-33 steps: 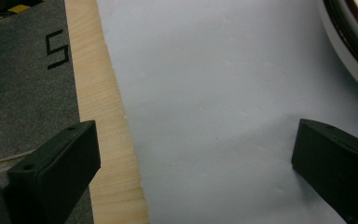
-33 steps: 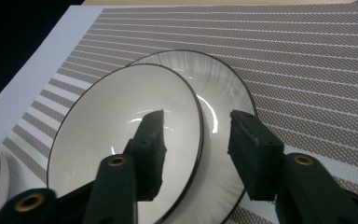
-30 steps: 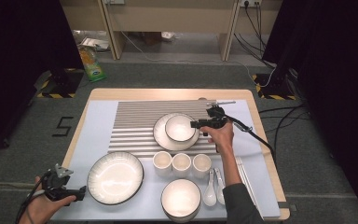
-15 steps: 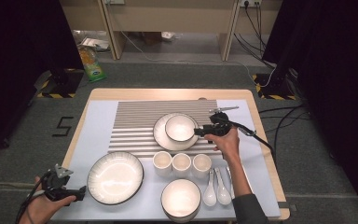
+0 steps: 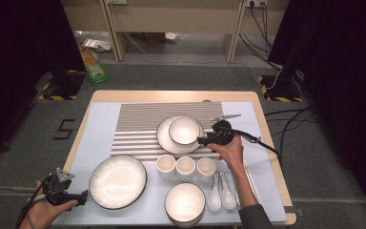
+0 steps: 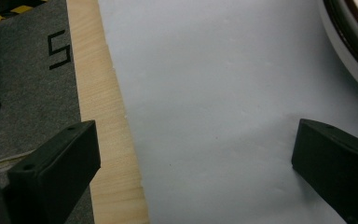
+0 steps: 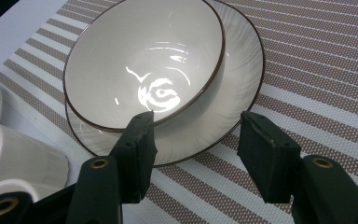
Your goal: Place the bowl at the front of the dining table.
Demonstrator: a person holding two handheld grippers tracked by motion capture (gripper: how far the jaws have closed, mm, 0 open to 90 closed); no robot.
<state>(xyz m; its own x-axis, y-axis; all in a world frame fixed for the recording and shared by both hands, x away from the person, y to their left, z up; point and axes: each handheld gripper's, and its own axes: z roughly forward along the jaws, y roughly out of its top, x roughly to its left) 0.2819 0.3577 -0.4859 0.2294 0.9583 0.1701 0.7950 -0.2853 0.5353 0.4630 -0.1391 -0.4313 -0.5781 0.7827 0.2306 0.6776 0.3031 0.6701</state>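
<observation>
Lab-like recording room, black curtains (image 5: pixel 19 71), grey carpet (image 5: pixel 181 76), hazard-taped stand bases (image 5: pixel 57 93), floor cables (image 5: pixel 286 119)

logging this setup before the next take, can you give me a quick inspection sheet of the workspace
surface: wooden table under a pale sheet and a striped mat
job's things: small bowl sits on a plate
clutter: three cups, two spoons, big plate, front bowl
grippers: right claw open at the plate's rim; left claw open over the sheet's left edge
cables: one trails from the right claw; more on the floor
surroundings: grey floor, green packet
</observation>
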